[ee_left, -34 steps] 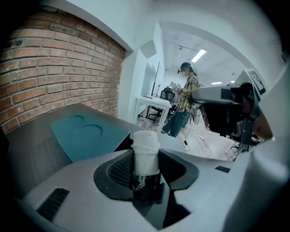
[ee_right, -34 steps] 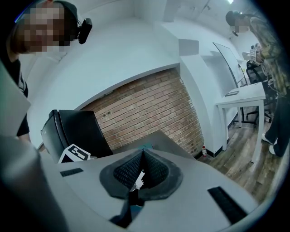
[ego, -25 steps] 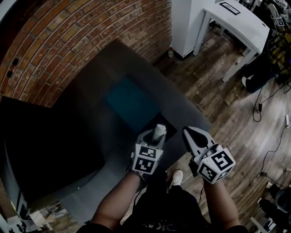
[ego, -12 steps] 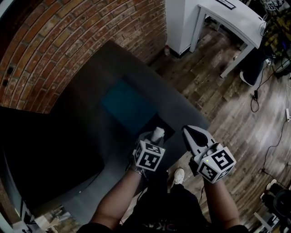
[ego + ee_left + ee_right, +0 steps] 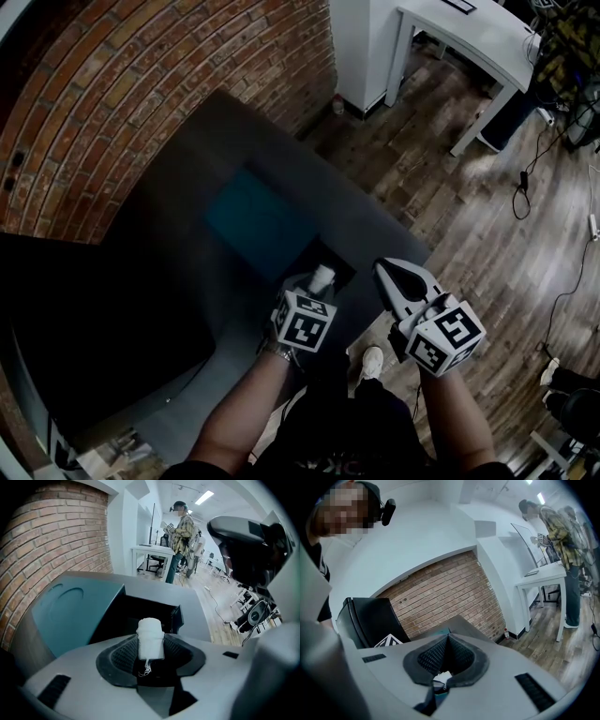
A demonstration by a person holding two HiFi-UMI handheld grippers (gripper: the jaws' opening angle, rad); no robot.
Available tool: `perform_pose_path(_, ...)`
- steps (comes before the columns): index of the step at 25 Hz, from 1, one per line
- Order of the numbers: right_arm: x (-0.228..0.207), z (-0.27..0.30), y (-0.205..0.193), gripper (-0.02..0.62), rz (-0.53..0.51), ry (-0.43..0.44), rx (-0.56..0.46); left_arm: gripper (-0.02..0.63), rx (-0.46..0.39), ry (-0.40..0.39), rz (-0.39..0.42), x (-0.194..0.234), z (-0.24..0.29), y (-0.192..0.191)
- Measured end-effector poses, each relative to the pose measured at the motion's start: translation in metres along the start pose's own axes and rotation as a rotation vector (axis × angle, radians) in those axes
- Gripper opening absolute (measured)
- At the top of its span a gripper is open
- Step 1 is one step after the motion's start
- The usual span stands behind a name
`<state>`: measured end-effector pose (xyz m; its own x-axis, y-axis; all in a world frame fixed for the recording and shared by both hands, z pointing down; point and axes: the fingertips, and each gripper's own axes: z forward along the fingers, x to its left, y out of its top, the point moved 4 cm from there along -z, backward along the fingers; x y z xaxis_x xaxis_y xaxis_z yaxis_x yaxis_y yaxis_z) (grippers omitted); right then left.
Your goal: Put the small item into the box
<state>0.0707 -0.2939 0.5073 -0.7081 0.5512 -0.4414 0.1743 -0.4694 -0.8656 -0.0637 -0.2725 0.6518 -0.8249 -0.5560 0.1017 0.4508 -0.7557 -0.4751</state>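
A small white ribbed item (image 5: pixel 150 637) sticks up between the jaws of my left gripper (image 5: pixel 150 645), which is shut on it. Just beyond it lies the box (image 5: pixel 133 613), dark inside, with its teal lid (image 5: pixel 65 609) folded open to the left. In the head view the left gripper (image 5: pixel 317 283) holds the white item (image 5: pixel 322 277) at the near edge of the box's dark opening (image 5: pixel 330 255), beside the teal lid (image 5: pixel 253 220). My right gripper (image 5: pixel 397 279) hovers to the right, over the table's corner, jaws shut with nothing between them; the right gripper (image 5: pixel 446 654) faces the brick wall.
The box rests on a dark grey table (image 5: pixel 187 169) against a brick wall (image 5: pixel 112 84). A large black object (image 5: pixel 84 319) fills the left. A white table (image 5: pixel 469 37) and cables (image 5: pixel 525 187) stand on the wood floor. A person (image 5: pixel 180 531) stands far off.
My left gripper with the white item has edged forward to the box's opening, and its marker cube has turned. The right gripper has stayed put.
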Motion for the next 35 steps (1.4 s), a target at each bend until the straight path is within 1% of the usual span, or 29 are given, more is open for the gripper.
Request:
perform_pose_path(4, 0.003, -0.002, 0.003, 0.017, -0.003, 0.005, -0.004, 0.192, -0.028, -0.007, -0.021, -0.001, -0.005, 0.000)
perform_pose_path(9, 0.008, -0.006, 0.007, 0.018, -0.014, 0.020, -0.009, 0.193, -0.086, 0.017, -0.034, -0.002, -0.018, 0.005)
perform_pose_path(13, 0.016, -0.011, 0.010, 0.018, -0.029, 0.041, -0.012, 0.192, -0.165, 0.039, -0.051, -0.004, -0.038, 0.011)
perform_pose_path(16, 0.026, -0.017, 0.014, 0.018, -0.049, 0.061, -0.015, 0.155, -0.225, 0.062, -0.070, -0.005, -0.060, 0.016)
perform_pose_path(21, 0.042, -0.035, 0.021, 0.017, -0.091, 0.094, -0.025, 0.056, -0.323, 0.146, -0.094, -0.013, -0.097, 0.018)
perform_pose_path(23, 0.051, -0.044, 0.022, 0.018, -0.106, 0.107, -0.029, 0.044, -0.377, 0.160, -0.117, -0.018, -0.112, 0.015)
perform_pose_path(27, 0.065, -0.059, 0.026, 0.018, -0.140, 0.145, -0.038, 0.038, -0.569, 0.140, -0.175, -0.034, -0.145, 0.017)
perform_pose_path(29, 0.073, -0.069, 0.025, 0.018, -0.156, 0.163, -0.038, 0.037, -0.648, 0.141, -0.187, -0.046, -0.163, 0.015)
perform_pose_path(32, 0.086, -0.084, 0.026, 0.017, -0.181, 0.192, -0.038, 0.035, -0.724, 0.163, -0.187, -0.063, -0.188, 0.010)
perform_pose_path(35, 0.099, -0.099, 0.026, 0.018, -0.209, 0.219, -0.041, 0.035, -0.770, 0.184, -0.190, -0.080, -0.210, 0.003)
